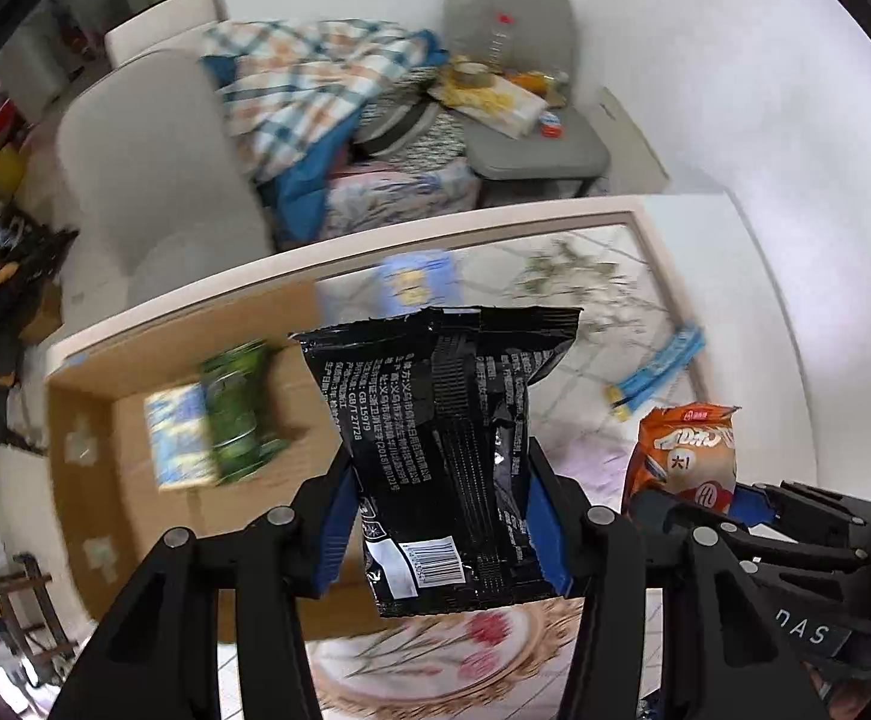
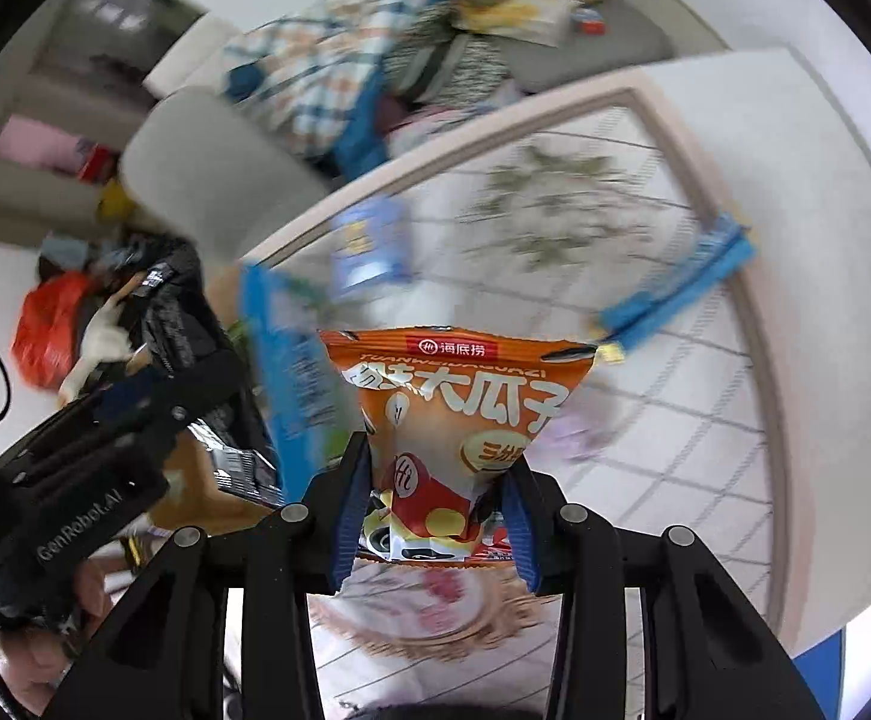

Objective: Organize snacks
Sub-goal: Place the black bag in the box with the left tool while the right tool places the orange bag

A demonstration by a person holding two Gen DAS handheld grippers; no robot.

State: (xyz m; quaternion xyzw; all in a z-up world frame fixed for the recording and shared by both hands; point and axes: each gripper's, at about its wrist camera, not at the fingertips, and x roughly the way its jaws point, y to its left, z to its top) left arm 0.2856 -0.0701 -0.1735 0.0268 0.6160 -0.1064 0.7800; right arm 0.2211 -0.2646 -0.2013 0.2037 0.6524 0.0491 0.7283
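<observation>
we carry both snacks above the bench [image 1: 495, 213], left gripper [image 1: 441, 516] clamping the black packet [image 1: 441, 420], right gripper [image 2: 438, 510] clamping the orange packet [image 2: 459, 414], next lowering them into the cardboard box [image 1: 153, 372].

A white wall [image 1: 705, 60] backs a grey padded chair [image 1: 525, 138] cluttered with small items. Beside it lies a heap of plaid blanket [image 1: 315, 78] and clothes, next to a pale armchair [image 1: 153, 180]. The surface [image 1: 603, 276] has a cream rim and floral tile-pattern top, in bright, even light.
</observation>
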